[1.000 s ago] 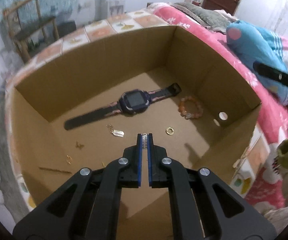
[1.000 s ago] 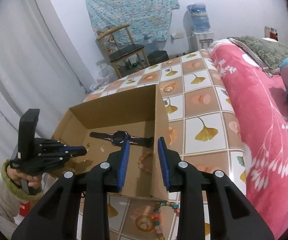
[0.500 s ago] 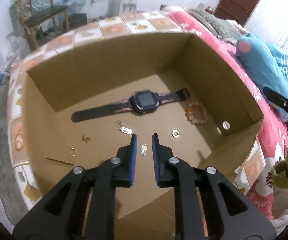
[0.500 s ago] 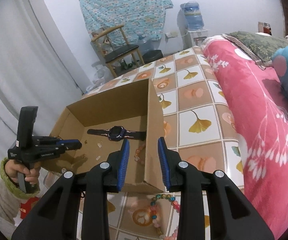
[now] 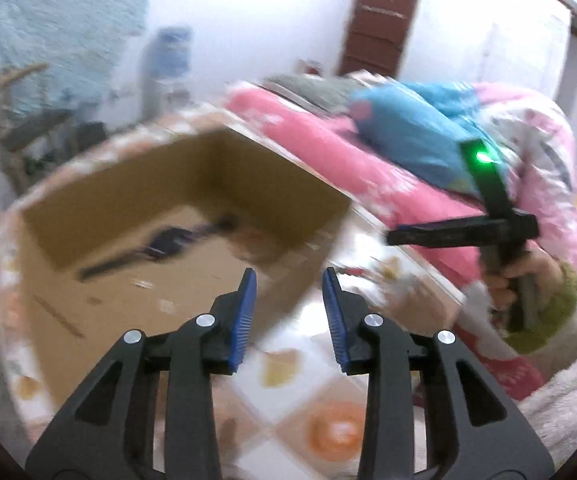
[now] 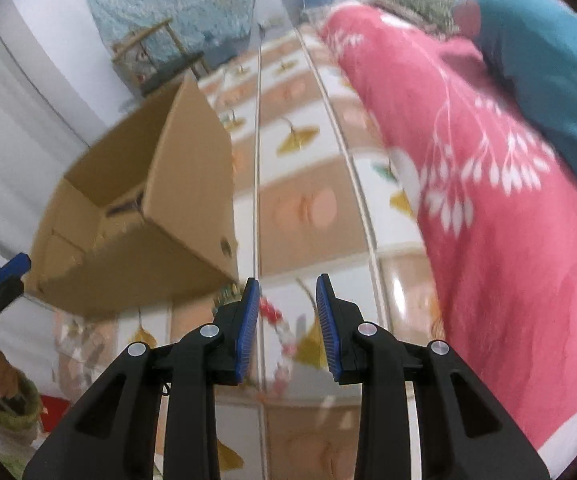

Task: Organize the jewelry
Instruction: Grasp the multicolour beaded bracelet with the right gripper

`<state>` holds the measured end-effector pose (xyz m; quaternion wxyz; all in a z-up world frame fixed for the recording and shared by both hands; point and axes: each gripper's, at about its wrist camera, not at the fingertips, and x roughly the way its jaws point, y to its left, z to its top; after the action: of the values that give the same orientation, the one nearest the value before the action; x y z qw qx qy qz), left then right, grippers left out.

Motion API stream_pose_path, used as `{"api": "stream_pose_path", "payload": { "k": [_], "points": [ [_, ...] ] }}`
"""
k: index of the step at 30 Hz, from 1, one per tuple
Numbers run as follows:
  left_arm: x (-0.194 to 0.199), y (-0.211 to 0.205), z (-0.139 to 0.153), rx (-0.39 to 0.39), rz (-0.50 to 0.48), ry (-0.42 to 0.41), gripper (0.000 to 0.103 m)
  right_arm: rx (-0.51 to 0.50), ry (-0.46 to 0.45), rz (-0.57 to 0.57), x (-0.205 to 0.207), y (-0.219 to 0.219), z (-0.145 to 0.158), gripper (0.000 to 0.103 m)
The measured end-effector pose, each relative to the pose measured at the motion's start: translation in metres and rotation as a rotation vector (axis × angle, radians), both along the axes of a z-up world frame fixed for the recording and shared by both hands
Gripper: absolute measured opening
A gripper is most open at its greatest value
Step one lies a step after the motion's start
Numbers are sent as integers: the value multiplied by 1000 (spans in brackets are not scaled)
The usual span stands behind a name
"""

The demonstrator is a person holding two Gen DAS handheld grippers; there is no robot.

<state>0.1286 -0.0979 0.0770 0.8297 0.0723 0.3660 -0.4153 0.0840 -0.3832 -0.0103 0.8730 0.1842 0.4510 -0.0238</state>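
Currently both tongs gape wide, empty — left tongs (image 5: 288, 312) beside the cardboard box (image 5: 192, 184) corner; beaded bracelet (image 6: 278, 332) lies on the floor just ahead of right tongs (image 6: 286, 320) — blurred.

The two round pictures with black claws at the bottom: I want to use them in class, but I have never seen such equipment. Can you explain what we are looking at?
Each claw is a hand-held two-finger gripper with a wide-angle camera that looks along its fingers. One picture comes from the left gripper, the other from the right gripper. In the left view you can see a person's hand holding the right gripper's handle. Both stand open and hold nothing. On the patterned cloth sits an open cardboard box with a dark wristwatch inside. Outside the box, in front of the right gripper, lies a beaded bracelet. Both pictures are blurred, so finer details are unclear.
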Motion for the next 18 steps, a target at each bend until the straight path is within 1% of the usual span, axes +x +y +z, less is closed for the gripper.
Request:
{"api": "stream_pose_path", "payload": {
  "k": [2,4,7,10,11,12,13,15,18],
  "points": [
    [-5,-17,-15,21,-25,29,33,-13,9,21,0,6,-5,29],
    [-8,-31,-28,23,-48,46,33,-42,18,52,6,14,-11,29],
    [-13,-45,-45,48,-68,48,33,-68,31,93,15,21,-18,29],
    [-14,-52,-58,65,-75,79,33,-97,72,116,21,26,-29,28],
    [-15,-53,-62,65,-75,89,33,-100,83,125,20,27,-32,26],
    [-15,-54,-66,62,-76,103,33,-103,89,129,19,29,-34,18],
    [-17,-54,-67,63,-74,110,33,-102,94,135,17,30,-36,13],
    [-16,-55,-72,62,-71,126,33,-93,98,145,13,33,-38,10],
    [-14,-56,-77,65,-68,146,33,-64,106,152,6,39,-41,10]
  ]
}}
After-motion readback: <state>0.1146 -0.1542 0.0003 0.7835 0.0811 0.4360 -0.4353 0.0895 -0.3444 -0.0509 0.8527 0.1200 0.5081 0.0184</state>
